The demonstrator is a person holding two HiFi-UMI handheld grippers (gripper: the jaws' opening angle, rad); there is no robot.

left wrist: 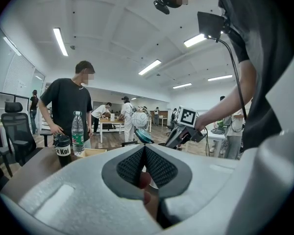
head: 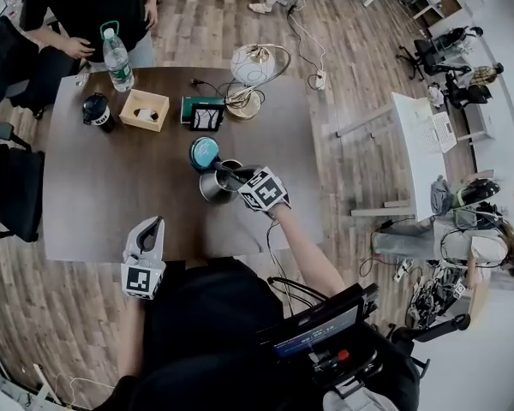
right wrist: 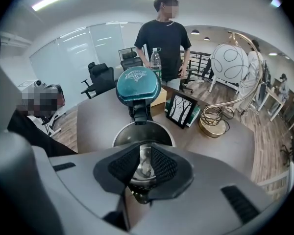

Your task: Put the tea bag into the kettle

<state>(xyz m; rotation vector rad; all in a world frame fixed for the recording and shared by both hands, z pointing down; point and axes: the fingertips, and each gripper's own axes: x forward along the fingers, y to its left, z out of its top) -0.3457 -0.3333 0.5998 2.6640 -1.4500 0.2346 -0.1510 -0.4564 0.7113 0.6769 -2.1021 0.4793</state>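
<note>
Right tongs (right wrist: 145, 155) over the open kettle (right wrist: 121, 133)
They stood apart, holding nothing; the left tongs (left wrist: 144, 153) were pinched closed. Best to stay over its middle.

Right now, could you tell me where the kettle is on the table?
In the head view the kettle stands near the middle of the table, lid up, directly under the right gripper, with the picture frame beyond it.
</note>
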